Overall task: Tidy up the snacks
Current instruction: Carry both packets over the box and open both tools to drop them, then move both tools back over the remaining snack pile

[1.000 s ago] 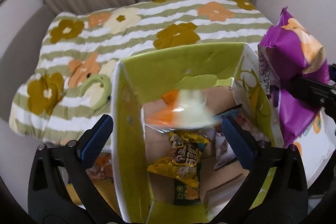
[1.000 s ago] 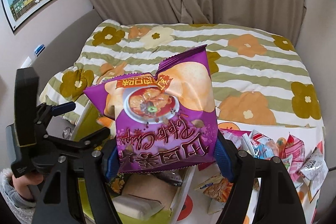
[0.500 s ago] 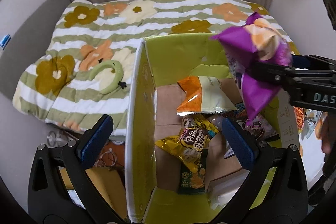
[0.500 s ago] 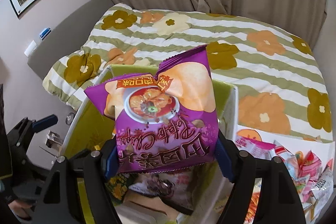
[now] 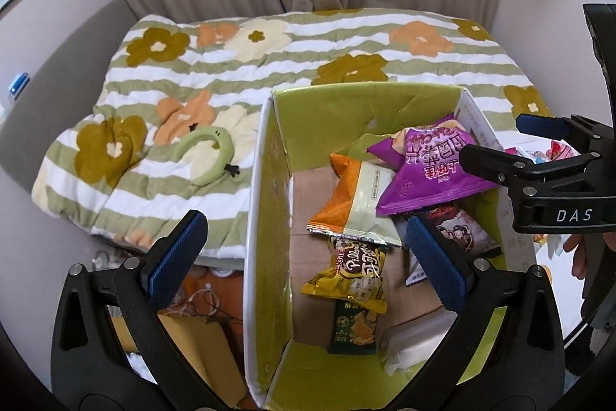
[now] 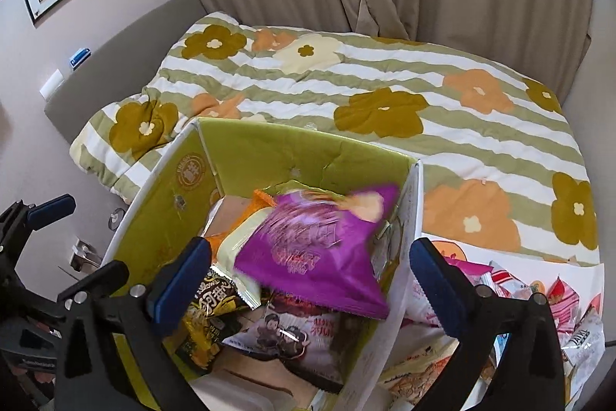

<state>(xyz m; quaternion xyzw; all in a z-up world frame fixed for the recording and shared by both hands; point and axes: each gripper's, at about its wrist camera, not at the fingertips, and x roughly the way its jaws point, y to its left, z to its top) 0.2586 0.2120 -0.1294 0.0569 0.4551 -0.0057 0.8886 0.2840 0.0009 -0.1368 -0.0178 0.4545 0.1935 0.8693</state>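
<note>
Here, left wrist view: the left gripper [image 5: 308,260] stands released, empty, above the green box [image 5: 269,218]; the purple chip bag [image 5: 427,164] lies on other packets inside.

Right wrist view: the right gripper [image 6: 313,286] jaws are opening, nothing gripped; the blurred bag may slide toward the box wall.

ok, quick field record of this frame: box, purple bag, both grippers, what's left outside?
box: green-lined cardboard box, open top, beside the flowered quilt
purple chip bag: inside the box, blurred in the right wrist view, lying on the orange-and-white bag
right gripper: jaws opening, wide apart, nothing between the pads
left gripper: open, empty, straddling the box's left wall
other contents: yellow snack bag, dark green pack
outside: loose snack packets right of the box
</note>
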